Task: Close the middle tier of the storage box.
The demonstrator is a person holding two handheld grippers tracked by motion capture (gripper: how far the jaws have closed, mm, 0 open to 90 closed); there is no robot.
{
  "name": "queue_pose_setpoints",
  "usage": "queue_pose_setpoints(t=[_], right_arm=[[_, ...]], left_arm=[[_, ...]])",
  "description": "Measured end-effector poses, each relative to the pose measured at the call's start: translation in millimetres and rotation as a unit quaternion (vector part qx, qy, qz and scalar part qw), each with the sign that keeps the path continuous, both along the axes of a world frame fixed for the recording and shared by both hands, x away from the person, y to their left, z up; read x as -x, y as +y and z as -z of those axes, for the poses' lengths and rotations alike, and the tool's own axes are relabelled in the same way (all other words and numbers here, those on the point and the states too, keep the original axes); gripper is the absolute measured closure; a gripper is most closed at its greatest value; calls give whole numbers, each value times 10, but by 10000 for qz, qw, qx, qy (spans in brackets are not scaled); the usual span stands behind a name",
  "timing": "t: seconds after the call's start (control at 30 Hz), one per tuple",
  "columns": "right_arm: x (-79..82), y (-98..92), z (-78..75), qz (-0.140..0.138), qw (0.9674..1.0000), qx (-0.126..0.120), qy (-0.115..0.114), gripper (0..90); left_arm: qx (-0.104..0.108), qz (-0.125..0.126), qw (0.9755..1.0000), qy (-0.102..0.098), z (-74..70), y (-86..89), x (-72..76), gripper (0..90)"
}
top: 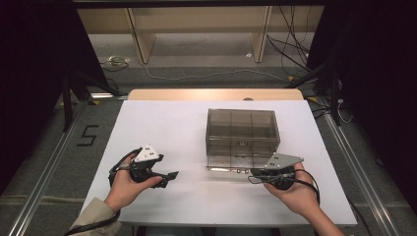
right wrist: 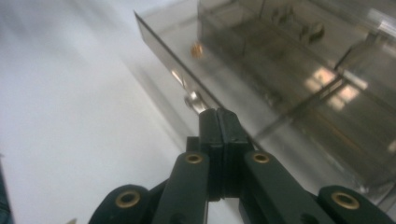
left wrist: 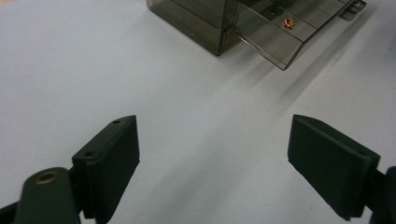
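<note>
Drawer (right wrist: 261, 79) of the smoky plastic organizer box (top: 242, 129) is pulled partway out onto the white table (top: 162, 123); right gripper (right wrist: 218, 116) pinches its small knob (right wrist: 194, 100) with jaws shut. Left gripper (left wrist: 212, 154) waits open nearby. Full opening probably remains.
</note>
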State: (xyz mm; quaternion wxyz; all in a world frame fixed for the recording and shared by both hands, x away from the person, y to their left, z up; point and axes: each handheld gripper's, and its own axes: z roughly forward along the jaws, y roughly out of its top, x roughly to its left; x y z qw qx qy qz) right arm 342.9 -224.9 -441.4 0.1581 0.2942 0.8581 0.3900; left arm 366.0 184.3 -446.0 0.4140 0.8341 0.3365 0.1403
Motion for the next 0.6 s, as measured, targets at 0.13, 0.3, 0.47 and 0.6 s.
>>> queue_pose_setpoints(t=[0.13,0.3,0.47,0.6], right_arm=[[-45,19,62,98,9998,128,111,900],[-60,42,107,161,9995,208,161,900],[-80,60,139,229,9993,221,173,900],[-74,74,154,283,9992,231,146,900]], left_arm=[[13,-10,10000,-2,1,-7,-2,171],[-19,4,10000,2,5,-17,-7,172],[-33,-9,10000,9,1,-16,-19,173],[-23,-5,10000,16,3,-36,-25,173]])
